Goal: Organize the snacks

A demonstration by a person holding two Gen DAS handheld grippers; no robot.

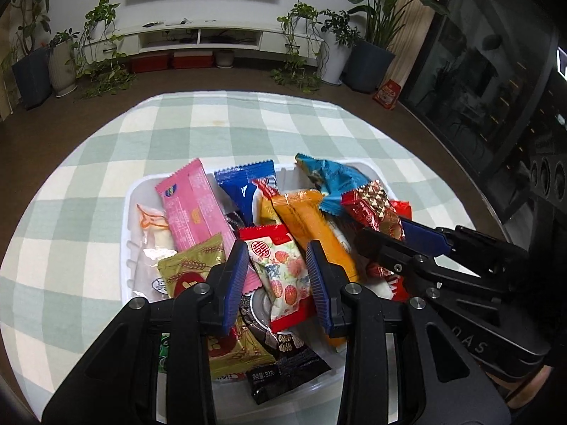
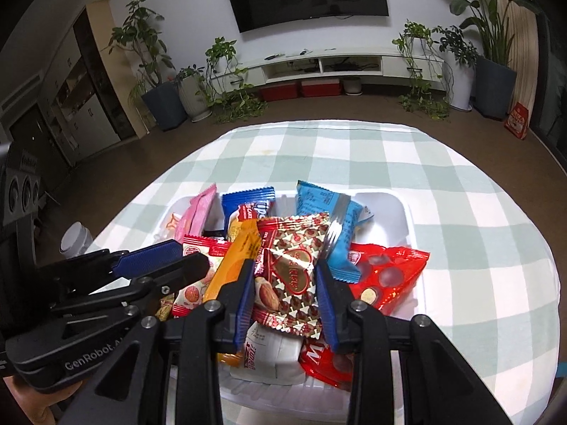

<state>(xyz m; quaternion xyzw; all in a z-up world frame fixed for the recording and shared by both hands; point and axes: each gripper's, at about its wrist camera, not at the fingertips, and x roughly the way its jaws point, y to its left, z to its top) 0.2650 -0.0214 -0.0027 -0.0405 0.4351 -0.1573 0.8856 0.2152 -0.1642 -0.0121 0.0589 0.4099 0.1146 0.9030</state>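
One white tray (image 1: 132, 212) sat on one checked tablecloth (image 1: 198, 124). About a dozen wrapped snacks were heaped in it; those underneath could not be counted surely. Among them: one pink packet (image 1: 193, 209) at ten o'clock of the heap, one dark blue packet (image 1: 244, 184) at twelve, one light blue packet (image 1: 333, 180) at one, one orange bar (image 1: 312, 223) in the middle. Two grippers showed, the left gripper (image 1: 278, 283) and the right gripper (image 2: 286, 297).

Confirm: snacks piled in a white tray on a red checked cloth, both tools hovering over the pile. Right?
Not quite. The cloth is pale green and white checked, not red, as the right wrist view shows. The rest stands: snacks piled in the white tray, with the left tool and right tool over the pile.
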